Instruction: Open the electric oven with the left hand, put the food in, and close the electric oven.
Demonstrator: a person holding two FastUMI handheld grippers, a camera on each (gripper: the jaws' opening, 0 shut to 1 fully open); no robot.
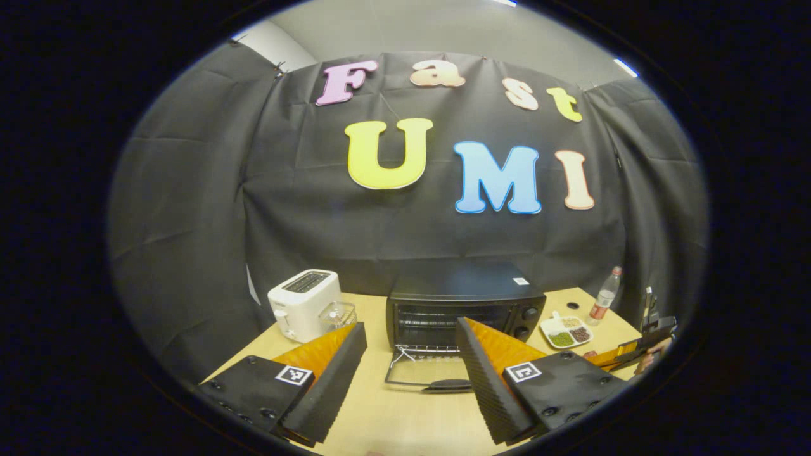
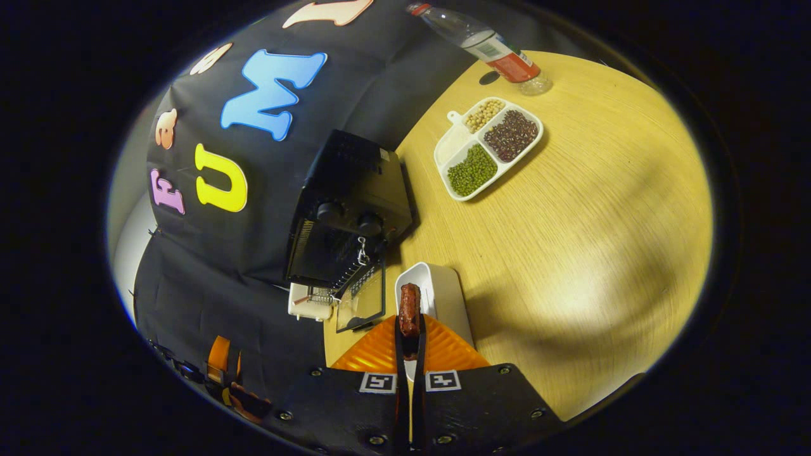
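Observation:
The black electric oven (image 1: 466, 297) stands at the back of the table, its glass door (image 1: 431, 373) folded down flat and the wire rack showing inside. My left gripper (image 1: 408, 380) is open and empty, just in front of the door's handle. In the right gripper view the oven (image 2: 345, 202) lies to the left with its door (image 2: 362, 297) down. My right gripper (image 2: 410, 335) is shut on a reddish-brown piece of food (image 2: 410, 307), held over a white dish (image 2: 443, 294). The right gripper (image 1: 646, 345) also appears far right in the left gripper view.
A white toaster (image 1: 304, 304) stands left of the oven. Right of the oven sit a divided plate of beans (image 2: 488, 145) and a plastic bottle (image 2: 488, 44). Bare wooden table (image 2: 602, 240) spreads to the right. The left gripper (image 2: 222, 373) shows at lower left.

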